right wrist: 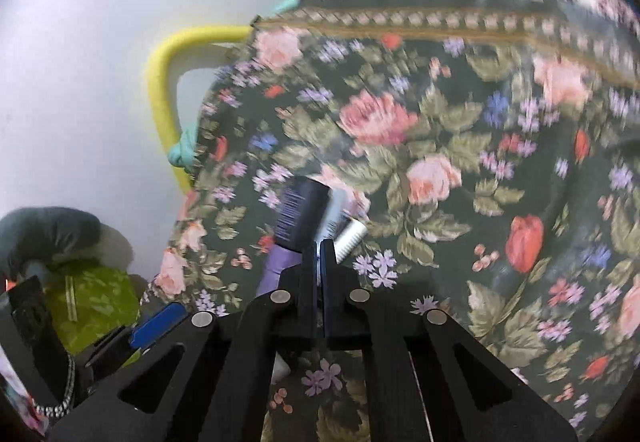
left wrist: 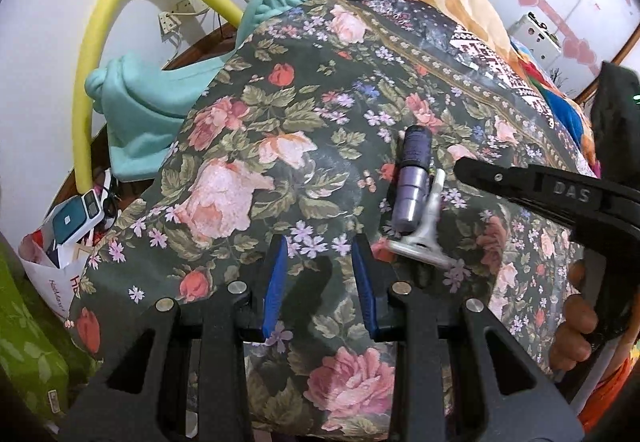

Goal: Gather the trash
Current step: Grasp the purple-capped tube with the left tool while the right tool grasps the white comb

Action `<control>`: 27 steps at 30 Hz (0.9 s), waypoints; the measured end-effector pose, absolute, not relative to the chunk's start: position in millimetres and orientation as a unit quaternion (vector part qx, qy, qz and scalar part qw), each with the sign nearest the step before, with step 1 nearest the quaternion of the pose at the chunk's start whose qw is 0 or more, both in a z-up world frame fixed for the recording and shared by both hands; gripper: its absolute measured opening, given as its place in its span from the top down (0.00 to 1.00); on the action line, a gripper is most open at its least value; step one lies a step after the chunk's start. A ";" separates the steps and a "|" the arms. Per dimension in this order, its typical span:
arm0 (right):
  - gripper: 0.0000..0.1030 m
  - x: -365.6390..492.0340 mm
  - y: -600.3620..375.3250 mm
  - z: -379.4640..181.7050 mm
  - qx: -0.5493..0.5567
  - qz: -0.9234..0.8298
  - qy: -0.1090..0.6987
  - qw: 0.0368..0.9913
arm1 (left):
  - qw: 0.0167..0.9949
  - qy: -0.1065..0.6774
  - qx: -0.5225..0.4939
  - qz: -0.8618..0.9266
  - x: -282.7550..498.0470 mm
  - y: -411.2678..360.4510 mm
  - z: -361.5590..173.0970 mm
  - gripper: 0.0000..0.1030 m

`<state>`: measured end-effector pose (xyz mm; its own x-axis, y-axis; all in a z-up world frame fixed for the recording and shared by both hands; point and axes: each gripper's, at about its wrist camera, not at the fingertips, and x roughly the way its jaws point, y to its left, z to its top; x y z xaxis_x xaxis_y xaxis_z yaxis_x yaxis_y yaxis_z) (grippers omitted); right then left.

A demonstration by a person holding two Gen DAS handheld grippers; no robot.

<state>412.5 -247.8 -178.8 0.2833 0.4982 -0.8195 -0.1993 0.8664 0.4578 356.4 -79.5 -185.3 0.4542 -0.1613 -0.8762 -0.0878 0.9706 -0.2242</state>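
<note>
A purple razor (left wrist: 412, 186) lies on the floral bedspread (left wrist: 248, 146). Left gripper (left wrist: 320, 282): fingers apart, near the razor. Right gripper (right wrist: 319, 262): fingers together beside the razor (right wrist: 304, 214); a grip on it cannot be told.

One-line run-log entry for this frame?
task=collect trash | left gripper=open, over floral bedspread | right gripper=shut, at silver razor beside purple black-capped cylinder | razor grip=unclear
</note>
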 end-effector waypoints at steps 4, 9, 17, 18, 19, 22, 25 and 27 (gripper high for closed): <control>0.98 405.5 -254.8 -157.8 0.101 0.225 0.536 0.807 | 0.848 0.518 -0.105 -0.033 360.3 -89.6 -177.8 0.69; 0.95 402.8 -256.0 -158.8 0.085 0.230 0.559 0.792 | 0.851 0.515 -0.098 -0.033 363.5 -94.9 -174.3 0.69; 0.65 393.9 -214.9 -178.9 0.059 0.242 0.573 0.781 | 0.853 0.513 -0.101 -0.002 348.7 -72.5 -175.7 0.69; 0.65 394.4 -209.2 -183.0 0.055 0.236 0.575 0.782 | 0.852 0.514 -0.103 0.001 345.9 -68.2 -177.1 0.69; 0.65 395.5 -206.2 -186.2 0.054 0.230 0.577 0.782 | 0.850 0.516 -0.105 0.005 343.1 -63.7 -178.8 0.69; 0.68 397.8 -201.9 -193.7 0.054 0.206 0.576 0.789 | 0.847 0.521 -0.105 0.015 336.8 -52.6 -182.3 0.69; 0.79 398.4 -204.8 -193.1 0.059 0.204 0.569 0.794 | 0.847 0.520 -0.108 0.017 332.2 -47.0 -182.6 0.69; 0.87 398.1 -208.3 -190.2 0.056 0.205 0.566 0.797 | 0.847 0.519 -0.110 0.015 331.0 -47.0 -182.7 0.69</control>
<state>398.1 -208.3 -190.2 0.2754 0.3891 -0.8791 -0.2635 0.9100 0.3203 331.0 -47.0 -182.7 0.4603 -0.0887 -0.8833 -0.1389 0.9756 -0.1703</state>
